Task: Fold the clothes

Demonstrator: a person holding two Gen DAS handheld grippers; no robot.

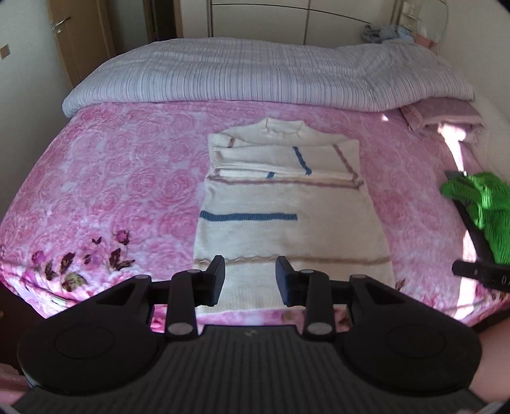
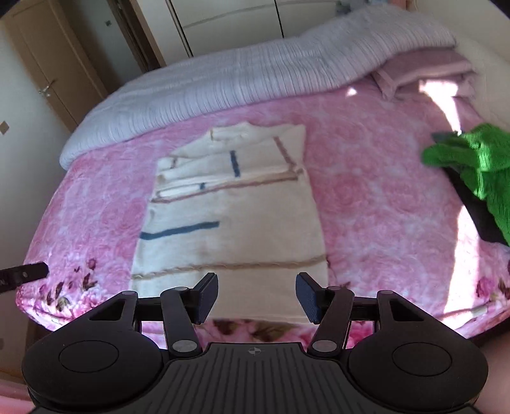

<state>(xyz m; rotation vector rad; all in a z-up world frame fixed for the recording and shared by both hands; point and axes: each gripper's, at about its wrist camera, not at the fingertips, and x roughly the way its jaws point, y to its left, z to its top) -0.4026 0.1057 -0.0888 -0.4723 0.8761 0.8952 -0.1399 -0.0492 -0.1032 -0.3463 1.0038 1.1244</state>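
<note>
Black tongs fill the bottom of both views, each pair hanging above the near edge of the bed with its jaws spread and nothing between them. The left tongs [image 1: 250, 277] stand apart over the hem of the sweater, their pads clear of the knit. The right tongs [image 2: 256, 296] gape wider, also over the hem and also clear of it. No earlier view is at hand, so nothing more can be said of the jaws than that gap.

Just beyond them the cream sweater [image 1: 287, 203] lies flat on the pink rose-patterned blanket [image 1: 127, 191], hem toward the cameras and collar away. Both sleeves are folded in across the chest, one lying over the other, so the garment forms a long narrow shape. Blue and tan knitted stripes cross it. Dark flowers are printed on the blanket's near left corner.

Off to the right, well apart from the sweater, a bright green garment [image 2: 478, 165] lies on something dark at the bed's edge.

Farther back, a striped lilac duvet [image 1: 255, 76] is bunched across the head of the bed, with a folded pink cloth [image 1: 443, 114] beside its right end. Behind stand pale wardrobe doors [image 1: 287, 19] and a wooden door [image 1: 76, 35] at left.
</note>
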